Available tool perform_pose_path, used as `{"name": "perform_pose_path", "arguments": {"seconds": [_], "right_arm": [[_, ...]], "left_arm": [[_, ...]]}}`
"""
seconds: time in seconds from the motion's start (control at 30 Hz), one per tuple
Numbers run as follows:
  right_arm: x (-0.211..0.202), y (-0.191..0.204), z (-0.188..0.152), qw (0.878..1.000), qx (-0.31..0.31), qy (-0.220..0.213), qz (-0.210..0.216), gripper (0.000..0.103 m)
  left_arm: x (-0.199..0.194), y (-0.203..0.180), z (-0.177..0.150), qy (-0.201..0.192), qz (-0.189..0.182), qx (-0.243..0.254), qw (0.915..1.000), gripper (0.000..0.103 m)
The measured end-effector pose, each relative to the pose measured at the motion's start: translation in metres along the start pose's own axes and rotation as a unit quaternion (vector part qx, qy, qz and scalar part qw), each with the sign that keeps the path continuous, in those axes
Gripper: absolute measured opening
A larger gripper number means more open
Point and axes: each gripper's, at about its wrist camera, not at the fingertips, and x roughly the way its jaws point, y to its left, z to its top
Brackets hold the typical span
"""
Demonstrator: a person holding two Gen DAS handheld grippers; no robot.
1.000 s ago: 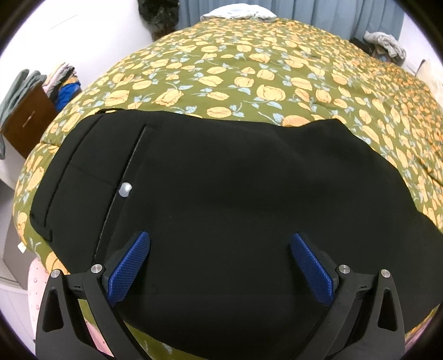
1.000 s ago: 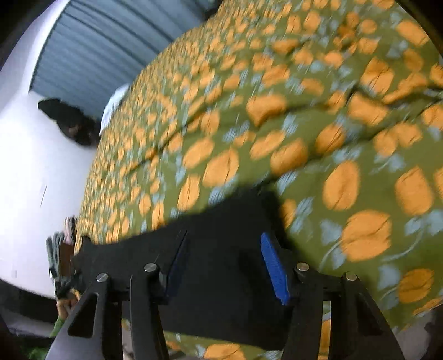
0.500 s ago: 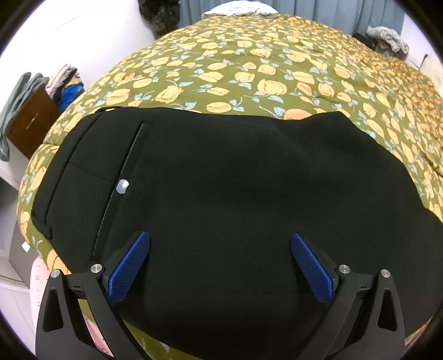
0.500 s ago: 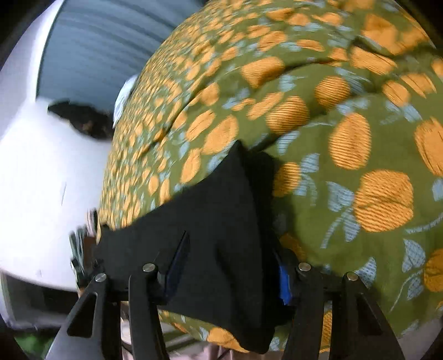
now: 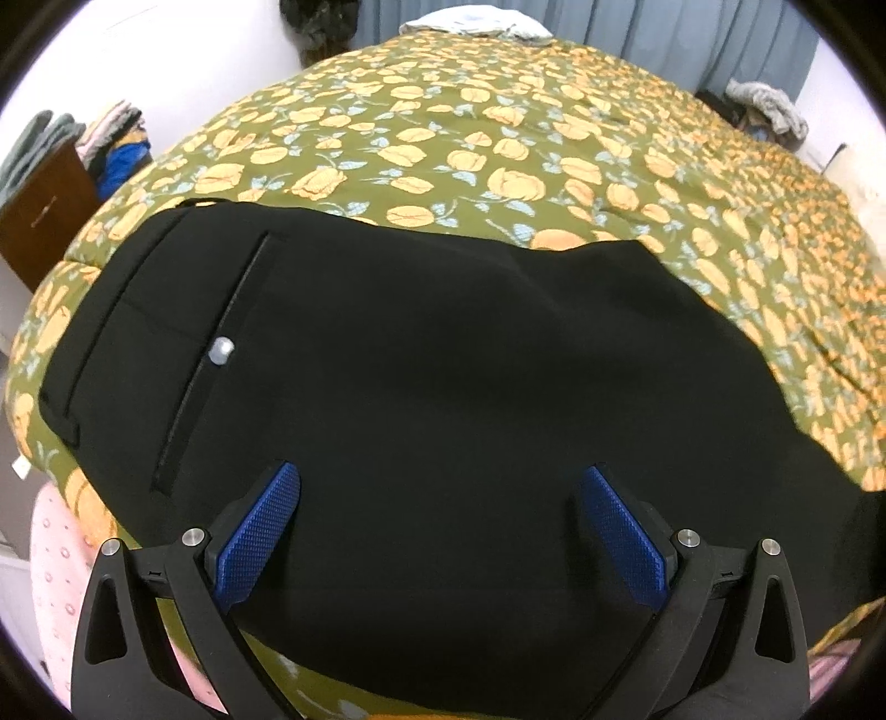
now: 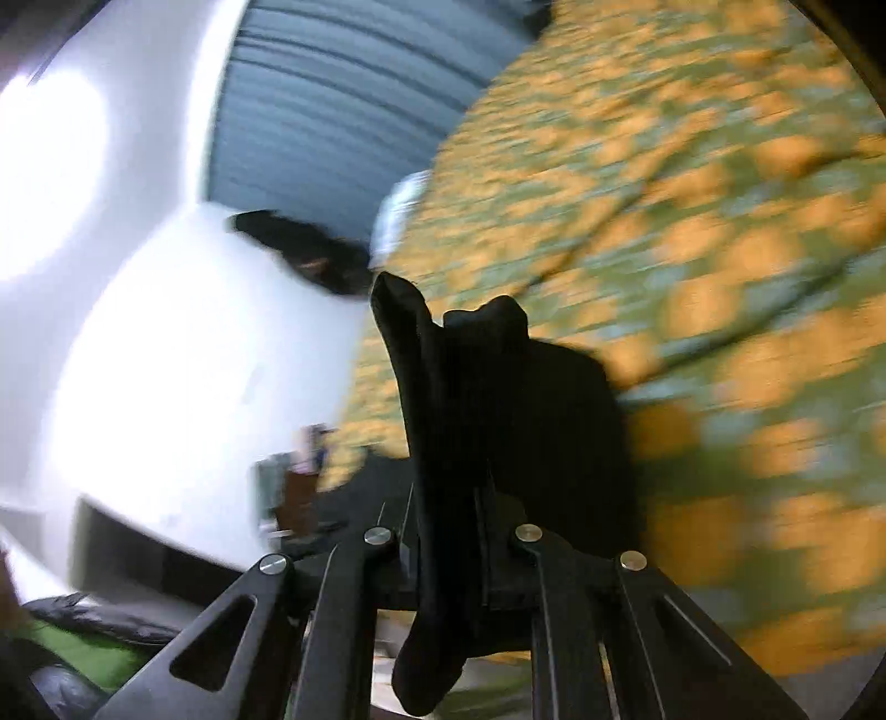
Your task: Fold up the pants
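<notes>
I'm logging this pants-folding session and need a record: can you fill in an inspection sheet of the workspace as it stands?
Surface: bed with floral cover, wrinkled.
Job's things: black pants spread flat, silver button by the pocket; one end bunched up.
Clutter: clothes pile by a wooden cabinet; grey cloth at far corner.
Grippers: left gripper open above the pants; right gripper has just closed, fabric pinched between its fingers.
Cables: nothing seen.
Surroundings: blue curtain, white wall.

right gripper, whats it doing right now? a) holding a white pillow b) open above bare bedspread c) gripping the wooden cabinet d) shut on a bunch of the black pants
d: in the right wrist view the right gripper has just closed, with a bunched fold of the black pants pinched between its jaws.
</notes>
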Motion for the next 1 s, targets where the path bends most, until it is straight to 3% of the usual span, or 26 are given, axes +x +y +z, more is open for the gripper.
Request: {"name": "perform_pose_path", "arguments": {"seconds": [0.07, 0.13, 0.2, 0.27, 0.33, 0.4, 0.43, 0.53, 0.57, 0.63, 0.73, 0.8, 0.87, 1.0], "right_arm": [[0.059, 0.023, -0.021, 0.999, -0.003, 0.020, 0.043, 0.014], [0.108, 0.037, -0.038, 0.997, -0.005, 0.038, 0.060, 0.014], [0.177, 0.057, -0.063, 0.997, -0.021, 0.060, 0.050, 0.014], [0.221, 0.066, -0.083, 0.997, -0.023, 0.072, 0.032, 0.014], [0.268, 0.079, -0.109, 0.995, -0.040, 0.093, -0.014, 0.024], [0.298, 0.093, -0.133, 0.987, -0.074, 0.120, -0.076, 0.076], [0.301, 0.100, -0.139, 0.984, -0.097, 0.125, -0.086, 0.083], [0.281, 0.129, -0.157, 0.968, -0.194, 0.117, -0.111, 0.085], [0.268, 0.137, -0.162, 0.961, -0.225, 0.106, -0.122, 0.090], [0.234, 0.143, -0.171, 0.948, -0.270, 0.077, -0.147, 0.098], [0.207, 0.131, -0.171, 0.941, -0.273, 0.055, -0.190, 0.099], [0.184, 0.120, -0.173, 0.941, -0.256, 0.035, -0.217, 0.099], [0.161, 0.107, -0.168, 0.946, -0.224, 0.011, -0.234, 0.099], [0.159, 0.101, -0.152, 0.946, -0.211, -0.024, -0.245, 0.099]], "left_arm": [[-0.002, -0.001, -0.002, -0.001, -0.011, 0.000, 0.9999, 0.102], [-0.004, -0.003, -0.004, 0.000, -0.017, 0.005, 0.9998, 0.102], [-0.007, -0.002, -0.007, -0.001, -0.024, 0.006, 0.9997, 0.102], [-0.011, 0.002, -0.009, -0.002, -0.032, 0.001, 0.9995, 0.102], [-0.014, 0.007, -0.011, -0.003, -0.037, -0.005, 0.9993, 0.102], [-0.019, 0.013, -0.012, -0.007, -0.045, -0.010, 0.9989, 0.102], [-0.022, 0.016, -0.012, -0.010, -0.050, -0.013, 0.9986, 0.102], [-0.035, 0.020, -0.017, -0.030, -0.082, -0.017, 0.9961, 0.102], [-0.042, 0.015, -0.020, -0.040, -0.103, -0.005, 0.9939, 0.102], [-0.052, -0.004, -0.026, -0.048, -0.138, 0.037, 0.9886, 0.102], [-0.065, -0.047, -0.031, -0.057, -0.193, 0.120, 0.9723, 0.101], [-0.066, -0.073, -0.030, -0.053, -0.216, 0.155, 0.9625, 0.091], [-0.054, -0.095, -0.027, -0.031, -0.222, 0.180, 0.9577, 0.067], [-0.035, -0.116, -0.032, -0.004, -0.220, 0.199, 0.9551, 0.050]]}}
